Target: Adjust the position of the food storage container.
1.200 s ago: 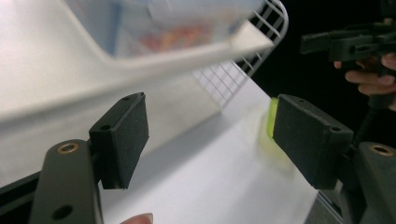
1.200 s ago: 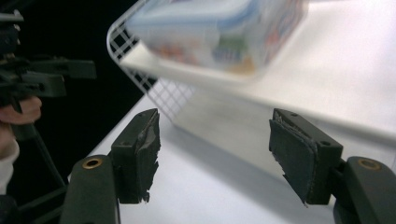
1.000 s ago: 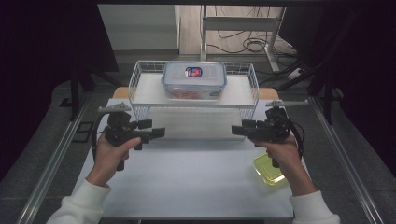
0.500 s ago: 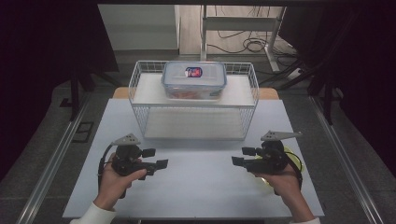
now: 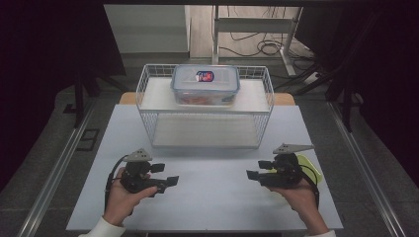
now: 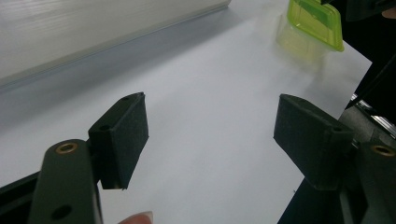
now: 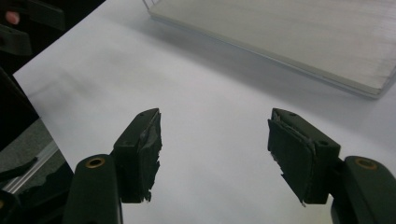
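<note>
The left gripper [image 5: 168, 181] sits low over the near left part of the white table [image 5: 212, 197], held in the person's left hand [image 5: 121, 197], its jaws pointing inward toward the middle. In the left gripper view the two black pads [image 6: 123, 135] stand well apart with only bare table between them; it grips nothing. The right gripper [image 5: 252, 174] mirrors it on the near right, in the right hand [image 5: 301, 200], jaws pointing inward at the other one. Its pads [image 7: 144, 149] are likewise spread wide and empty, their foam frayed at the edges.

Just beside the right gripper, on its outer side near the table's right edge, lies a small yellow-green plastic tub [image 5: 311, 165], partly hidden by the gripper from above. The left gripper view shows it [image 6: 314, 21] at the far side of the open table.

Between the two grippers the table is bare, a wide stretch of free room. Beyond it, toward the far edge, stands a white wire basket rack [image 5: 148, 106] with a flat shelf. On top rests a clear lidded food box [image 5: 205, 85] with blue-grey clips and something reddish inside. Its lid carries a small red, white and blue label [image 5: 204, 76]; the writing is too small to read.
</note>
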